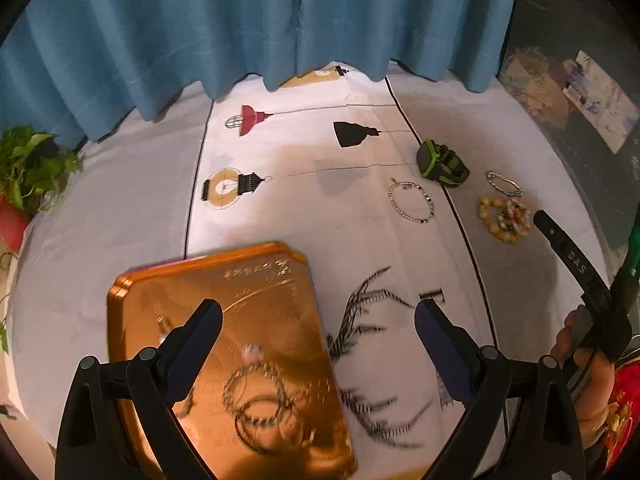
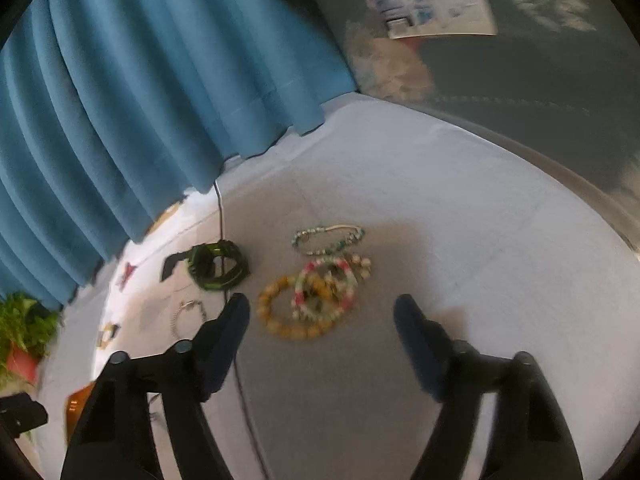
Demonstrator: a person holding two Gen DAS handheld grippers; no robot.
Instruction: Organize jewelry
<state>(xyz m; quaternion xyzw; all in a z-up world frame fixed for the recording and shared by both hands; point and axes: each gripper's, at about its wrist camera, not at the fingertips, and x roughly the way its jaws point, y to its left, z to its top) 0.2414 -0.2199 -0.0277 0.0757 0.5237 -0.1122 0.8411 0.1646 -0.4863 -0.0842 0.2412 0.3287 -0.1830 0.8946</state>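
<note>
An orange metal tray (image 1: 168,292) lies on the white cloth and holds several chains and bangles (image 1: 260,404). My left gripper (image 1: 318,312) is open and empty above the tray's right edge. On the cloth to the right lie a green and black watch (image 1: 440,164), a thin chain bracelet (image 1: 412,202), a slim beaded bracelet (image 1: 504,184) and a pile of yellow and pink bead bracelets (image 1: 506,220). My right gripper (image 2: 322,308) is open and empty just short of the bead pile (image 2: 308,304), with the watch (image 2: 216,264) to its left and the slim bracelet (image 2: 328,236) beyond.
A blue curtain (image 1: 240,20) hangs along the table's far edge. A potted plant (image 1: 28,172) stands at the left. The table ends at the right, with a dark floor and papers (image 2: 428,0) beyond. The tray corner (image 2: 76,400) shows at lower left in the right wrist view.
</note>
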